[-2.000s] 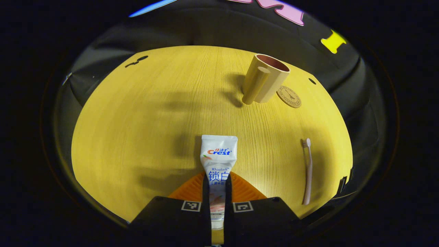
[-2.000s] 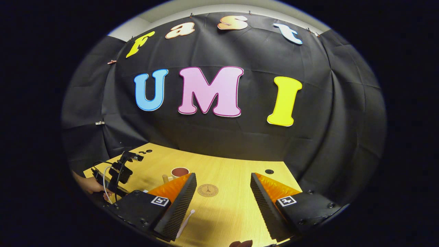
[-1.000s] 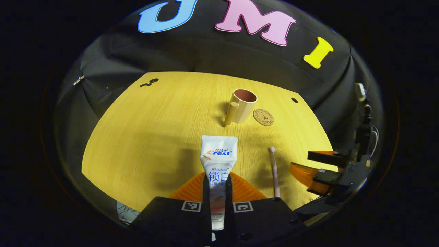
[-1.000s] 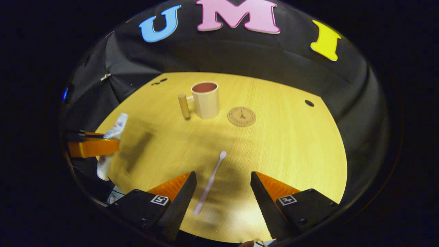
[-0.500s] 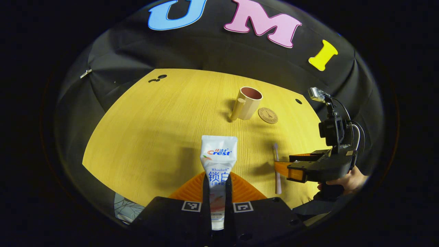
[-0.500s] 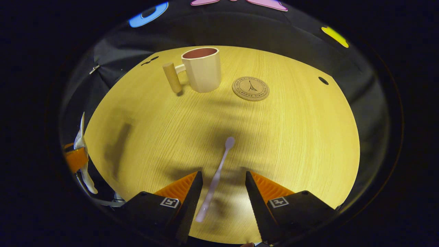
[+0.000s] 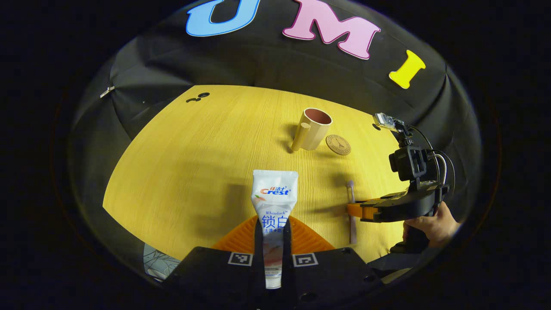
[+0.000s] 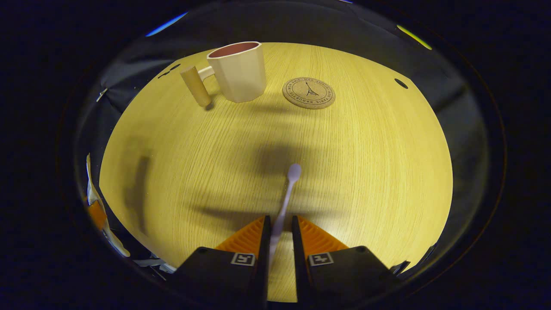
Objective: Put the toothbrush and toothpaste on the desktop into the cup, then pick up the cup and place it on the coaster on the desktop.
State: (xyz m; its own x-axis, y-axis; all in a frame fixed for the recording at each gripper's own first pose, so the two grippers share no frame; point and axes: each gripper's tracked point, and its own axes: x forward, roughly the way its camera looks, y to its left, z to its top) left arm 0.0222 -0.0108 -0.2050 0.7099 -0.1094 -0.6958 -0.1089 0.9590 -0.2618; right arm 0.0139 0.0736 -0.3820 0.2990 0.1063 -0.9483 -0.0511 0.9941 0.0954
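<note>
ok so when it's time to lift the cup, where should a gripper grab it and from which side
Likely the cup's wooden handle, the upright peg standing clear of the wall on a short arm. Come from the side facing away from the coaster, fingers closing across the peg. The faceted body looks wide for the fingers, and the open mouth must stay free.

- Left gripper (image 7: 273,234) — both orange fingers pressed flat against the toothpaste tube (image 7: 273,202), which sticks out ahead of the fingertips.
- Right gripper (image 8: 279,230) — jaws nearly together around the toothbrush (image 8: 285,202) handle; whether both press it cannot be told.
- A hand (image 7: 430,224) grips the right gripper's handle from behind.
</note>
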